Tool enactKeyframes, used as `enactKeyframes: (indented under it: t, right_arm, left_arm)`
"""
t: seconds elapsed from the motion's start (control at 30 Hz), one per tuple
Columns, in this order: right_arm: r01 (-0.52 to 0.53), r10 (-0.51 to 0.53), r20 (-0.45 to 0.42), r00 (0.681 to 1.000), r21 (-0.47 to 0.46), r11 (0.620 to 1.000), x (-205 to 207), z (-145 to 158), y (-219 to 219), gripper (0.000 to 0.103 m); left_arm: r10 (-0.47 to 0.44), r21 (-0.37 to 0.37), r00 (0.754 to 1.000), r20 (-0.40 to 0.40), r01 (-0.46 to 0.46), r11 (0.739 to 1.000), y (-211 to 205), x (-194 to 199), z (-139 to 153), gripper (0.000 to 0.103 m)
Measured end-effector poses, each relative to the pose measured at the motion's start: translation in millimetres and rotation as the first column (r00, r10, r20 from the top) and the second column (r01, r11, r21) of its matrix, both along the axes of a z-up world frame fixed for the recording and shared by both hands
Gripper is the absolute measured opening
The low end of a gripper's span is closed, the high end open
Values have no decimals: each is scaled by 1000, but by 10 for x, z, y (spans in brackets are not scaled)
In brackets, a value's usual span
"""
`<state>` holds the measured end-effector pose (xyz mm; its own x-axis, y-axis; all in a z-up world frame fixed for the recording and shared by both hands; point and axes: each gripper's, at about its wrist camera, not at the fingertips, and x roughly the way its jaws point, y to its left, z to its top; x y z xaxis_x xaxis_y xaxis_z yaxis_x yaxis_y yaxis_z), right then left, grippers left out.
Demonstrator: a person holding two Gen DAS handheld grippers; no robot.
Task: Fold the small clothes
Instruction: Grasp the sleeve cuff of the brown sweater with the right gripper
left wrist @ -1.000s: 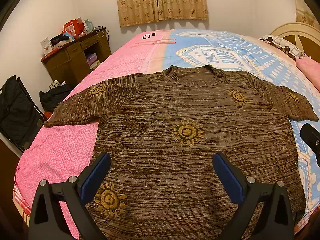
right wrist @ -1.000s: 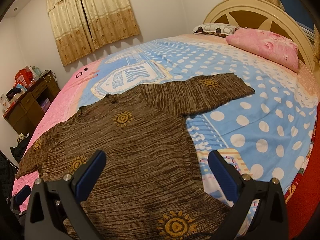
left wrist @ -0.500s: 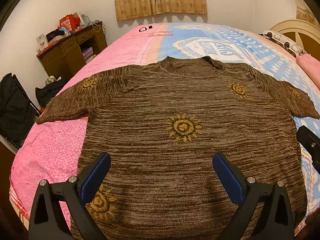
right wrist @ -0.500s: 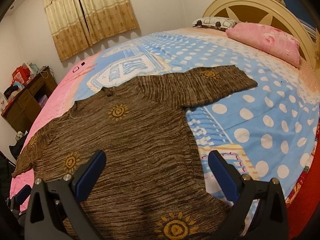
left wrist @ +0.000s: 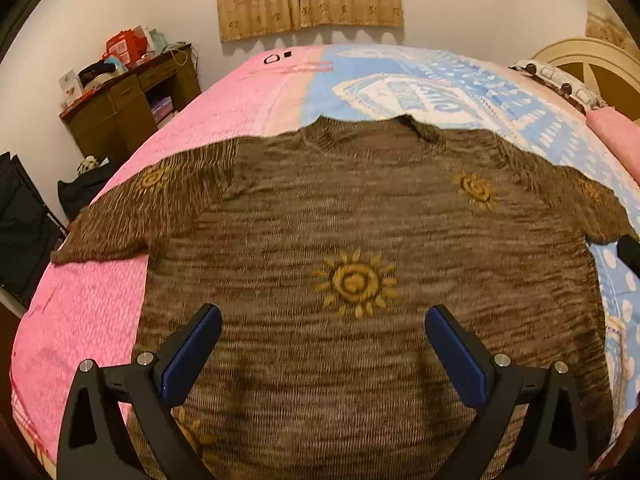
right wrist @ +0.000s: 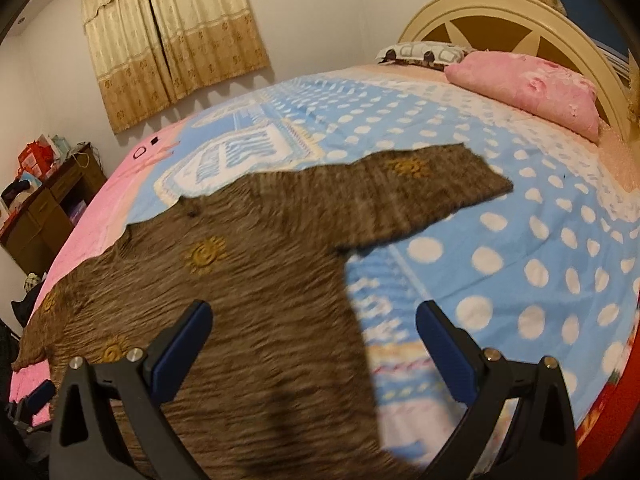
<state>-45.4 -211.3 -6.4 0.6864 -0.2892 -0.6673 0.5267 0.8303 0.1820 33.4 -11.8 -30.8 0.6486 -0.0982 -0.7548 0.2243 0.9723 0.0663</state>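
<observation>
- The bed [right wrist: 500, 248] carries everything: a soft printed cover, pink on one side, blue with white dots on the other. I judge that it will give under any downward press, so I should pinch fabric, not push into it.
- The sweater [left wrist: 360, 240] lies flat and face up across the bed, both short sleeves spread out, neckline far from me, hem nearest. It is a brown streaky knit with mustard sun motifs; it looks thick and a little stretchy.
- I judge the step in hand to be reaching for a first grasp. To do it well, I would take the right sleeve [right wrist: 432, 188] and the hem edge on that side together, lift only a little, and carry them across so the knit does not drag or bunch.
- My left claw [left wrist: 322, 354] hangs over the lower body of the sweater, spread wide, holding nothing.
- My right claw [right wrist: 314, 350] straddles the sweater's side edge, likewise spread and empty.
</observation>
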Motion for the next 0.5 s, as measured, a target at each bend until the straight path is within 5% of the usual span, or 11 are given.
enactKeyframes:
  t: [0.13,0.27,0.33,0.5]
  right_arm:
    - [33,-33,9,999,-21,999,-53,61,-448,100]
    - [227,-227,17,974,32,973,-201,81,-1461,94]
    - [287,-288,6,958,72,955,-242,39,-1835,79]
    - [316,-309,-64,949,189,930,-117,-229,-2520,67]
  left_arm:
    - [-17,-17,1000,17,17,1000,14,87,37,102]
    - [-1,-30,1000,12,1,1000,41,182,40,102]
    - [5,-39,1000,-1,-5,999,45,226,21,102]
    - [0,-34,1000,-16,0,999,-6,275,-28,102]
